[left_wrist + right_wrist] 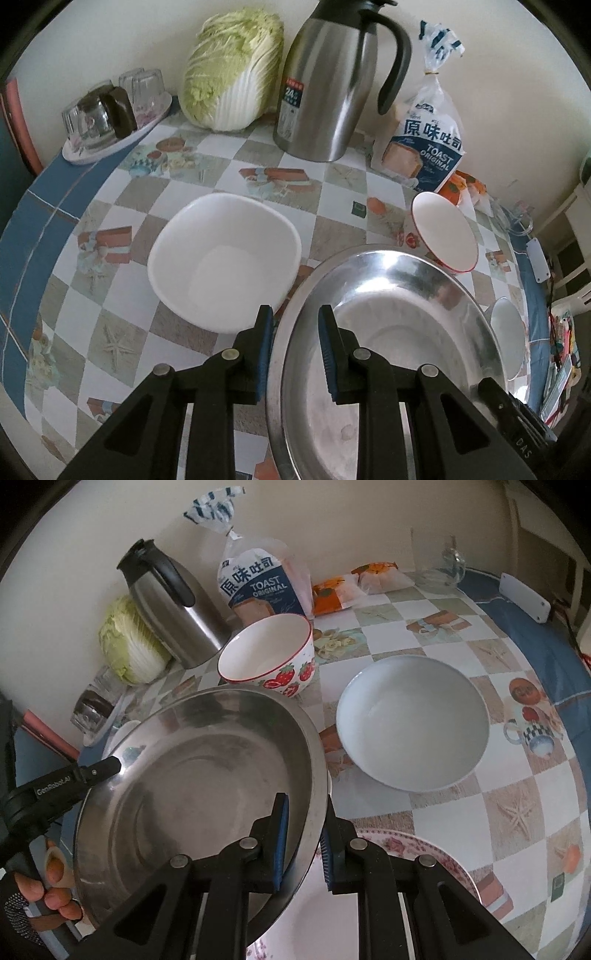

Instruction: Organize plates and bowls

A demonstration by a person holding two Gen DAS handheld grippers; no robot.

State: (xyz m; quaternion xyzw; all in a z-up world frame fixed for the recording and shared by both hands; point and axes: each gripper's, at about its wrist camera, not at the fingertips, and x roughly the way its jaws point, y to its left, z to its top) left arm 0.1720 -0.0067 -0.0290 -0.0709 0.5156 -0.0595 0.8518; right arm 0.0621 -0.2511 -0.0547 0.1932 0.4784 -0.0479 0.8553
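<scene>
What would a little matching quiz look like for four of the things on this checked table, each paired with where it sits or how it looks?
Things:
1. steel basin
2. strawberry bowl
3. toast bag
4. drinking glasses

Descriptions:
A. upside down on a flowered tray at the table's far left
B. rim sits between the fingers of both the left gripper and right gripper
C. stands near the wall, right of the steel thermos jug
D. red rim, white inside, just behind the basin

Pairs: 1-B, 2-D, 3-C, 4-A
</scene>
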